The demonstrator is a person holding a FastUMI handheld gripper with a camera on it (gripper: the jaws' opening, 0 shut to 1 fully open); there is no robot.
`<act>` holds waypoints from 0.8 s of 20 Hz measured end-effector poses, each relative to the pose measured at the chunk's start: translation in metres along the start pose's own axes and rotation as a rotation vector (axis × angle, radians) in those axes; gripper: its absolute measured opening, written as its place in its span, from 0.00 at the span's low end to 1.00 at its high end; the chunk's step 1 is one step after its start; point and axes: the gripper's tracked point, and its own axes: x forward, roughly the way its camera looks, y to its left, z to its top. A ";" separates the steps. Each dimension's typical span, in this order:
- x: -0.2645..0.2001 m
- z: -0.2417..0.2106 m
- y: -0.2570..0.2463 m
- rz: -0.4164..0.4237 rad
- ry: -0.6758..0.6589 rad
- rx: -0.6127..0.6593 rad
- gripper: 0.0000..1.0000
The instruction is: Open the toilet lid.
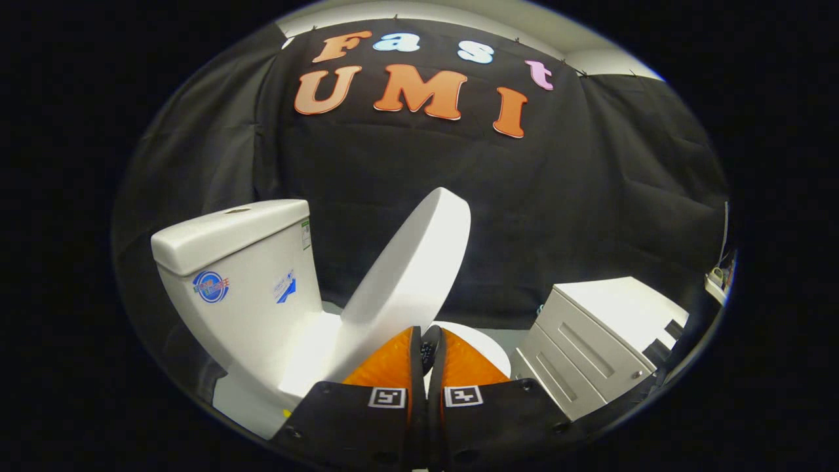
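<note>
The toilet lid (409, 269) stands half raised, tilted up on its hinge and leaning away from the tank (236, 262), its white underside-edge rising toward one o'clock from the fingers. It is hinged just in front of the tank, which sits at about ten o'clock from the gripper (429, 351). The lower edge of the lid comes down right at the fingertips, and the left finger (387, 367) overlaps it there (whether it actually touches the lid cannot be told). The two fingers are drawn together, with only a thin dark slit between them and nothing seen clamped in that slit. Just past the right finger (468, 367), at about one o'clock, a curved piece of the white seat (485, 347) shows below the lifted lid. A white drawer cabinet (590, 341) stands apart from the toilet at about three o'clock, against the black cloth wall (590, 196).
</note>
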 end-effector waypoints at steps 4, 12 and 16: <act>-0.006 0.013 0.026 -0.016 -0.005 -0.094 0.08; -0.017 0.037 0.095 -0.018 -0.014 -0.225 0.08; -0.021 0.044 0.136 -0.033 -0.024 -0.286 0.08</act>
